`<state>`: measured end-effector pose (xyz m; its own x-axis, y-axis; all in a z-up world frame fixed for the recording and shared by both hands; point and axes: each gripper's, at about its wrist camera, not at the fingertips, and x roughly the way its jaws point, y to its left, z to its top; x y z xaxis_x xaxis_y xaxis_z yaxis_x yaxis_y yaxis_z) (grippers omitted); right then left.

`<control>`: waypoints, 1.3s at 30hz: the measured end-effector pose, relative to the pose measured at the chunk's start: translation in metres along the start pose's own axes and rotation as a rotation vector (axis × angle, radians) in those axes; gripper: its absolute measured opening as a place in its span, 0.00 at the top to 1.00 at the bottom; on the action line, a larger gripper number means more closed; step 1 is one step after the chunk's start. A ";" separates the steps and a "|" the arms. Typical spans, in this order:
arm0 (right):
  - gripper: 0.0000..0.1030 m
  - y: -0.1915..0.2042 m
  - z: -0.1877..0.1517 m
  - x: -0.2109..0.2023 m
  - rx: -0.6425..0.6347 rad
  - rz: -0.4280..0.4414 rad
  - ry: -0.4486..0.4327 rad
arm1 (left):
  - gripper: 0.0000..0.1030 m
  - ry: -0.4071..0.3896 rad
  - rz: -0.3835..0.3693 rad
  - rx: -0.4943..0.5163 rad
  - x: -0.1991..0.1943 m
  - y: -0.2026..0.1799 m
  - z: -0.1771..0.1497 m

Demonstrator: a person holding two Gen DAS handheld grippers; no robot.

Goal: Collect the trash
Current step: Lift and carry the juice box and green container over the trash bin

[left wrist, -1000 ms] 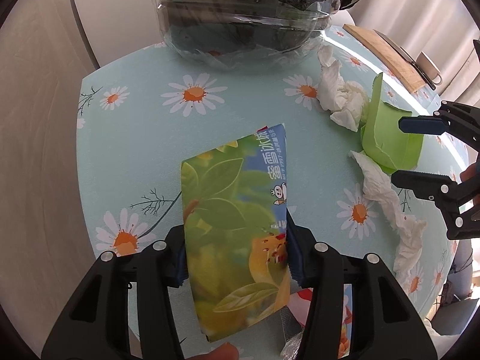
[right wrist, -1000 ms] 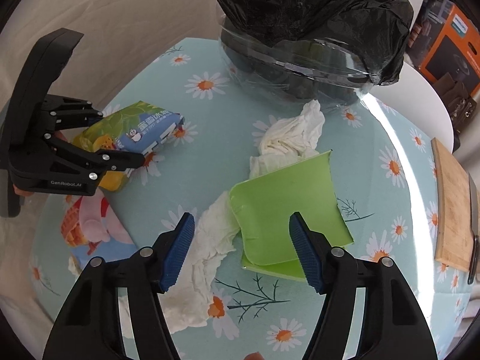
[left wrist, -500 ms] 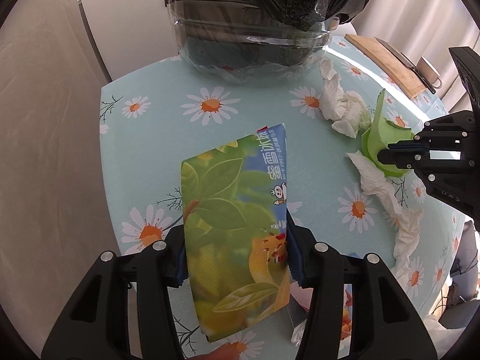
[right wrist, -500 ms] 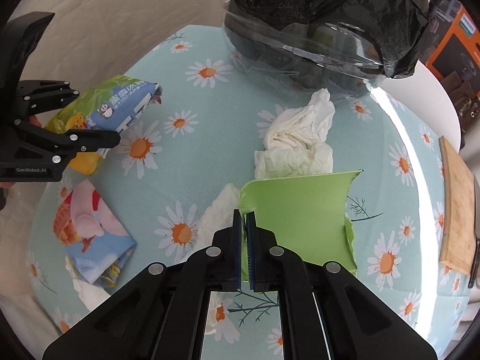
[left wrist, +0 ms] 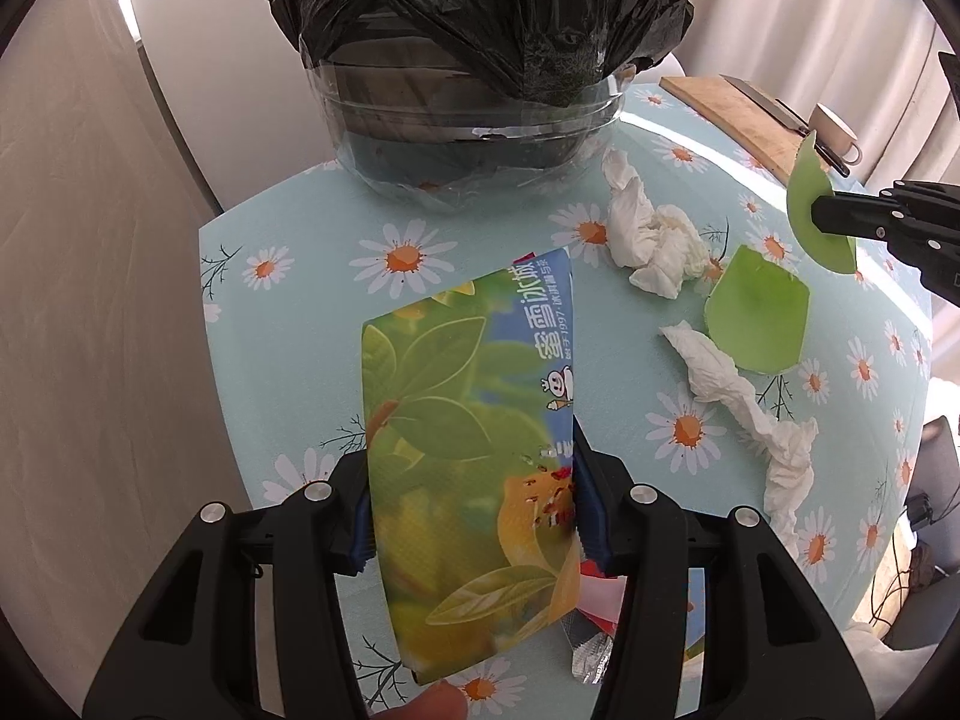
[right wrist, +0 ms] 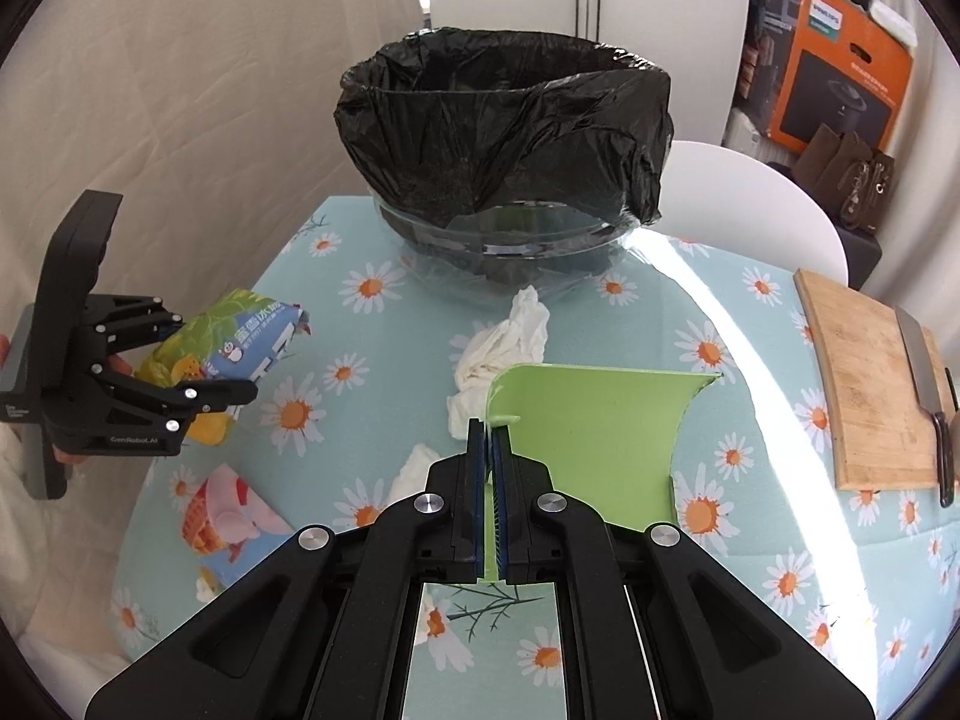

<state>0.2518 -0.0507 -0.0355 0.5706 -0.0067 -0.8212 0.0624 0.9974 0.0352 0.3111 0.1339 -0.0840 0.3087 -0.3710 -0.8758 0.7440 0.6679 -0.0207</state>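
Observation:
My left gripper (left wrist: 474,510) is shut on a green and yellow printed packet (left wrist: 468,420), held above the daisy tablecloth; in the right wrist view this left gripper (right wrist: 222,354) hangs at the left with the packet (right wrist: 252,330). My right gripper (right wrist: 492,438) is shut on the edge of a curved green plastic sheet (right wrist: 588,438), lifted off the table. From the left wrist view, the right gripper (left wrist: 822,219) holds that sheet (left wrist: 810,204) in the air, and a second green piece (left wrist: 759,318) lies below it. The clear bin with a black bag (right wrist: 504,138) stands behind.
Crumpled white tissues (left wrist: 654,234) and a twisted tissue (left wrist: 738,396) lie on the table (left wrist: 288,312). A pink printed wrapper (right wrist: 228,516) lies at the near left. A wooden board (right wrist: 870,384) with a knife sits at the right, beside a white cup (left wrist: 834,129).
My right gripper closed on the green sheet's edge and lifted it, leaving a second green piece on the table. My left gripper rose a little with the packet.

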 end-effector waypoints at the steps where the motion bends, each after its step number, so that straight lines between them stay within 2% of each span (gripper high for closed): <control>1: 0.98 -0.001 0.002 -0.005 0.008 -0.008 -0.017 | 0.49 -0.009 -0.001 0.005 -0.003 0.000 0.002; 10: 0.98 -0.008 0.026 -0.026 0.005 -0.033 -0.080 | 0.49 -0.074 0.022 0.011 -0.026 0.002 0.019; 18: 0.98 -0.003 0.049 -0.037 -0.028 -0.068 -0.108 | 0.49 -0.147 -0.035 -0.042 -0.047 0.015 0.036; 23: 0.98 -0.001 0.062 -0.044 -0.033 -0.090 -0.126 | 0.49 -0.182 -0.028 -0.048 -0.058 0.022 0.052; 30: 0.98 -0.003 0.085 -0.050 -0.019 -0.076 -0.163 | 0.49 -0.221 0.011 -0.018 -0.078 0.026 0.070; 39: 0.98 0.002 0.126 -0.055 -0.020 -0.029 -0.242 | 0.49 -0.286 -0.004 -0.036 -0.105 0.040 0.093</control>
<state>0.3240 -0.0570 0.0817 0.7484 -0.0498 -0.6613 0.0668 0.9978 0.0004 0.3631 0.1396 0.0518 0.4638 -0.5373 -0.7044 0.7259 0.6863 -0.0455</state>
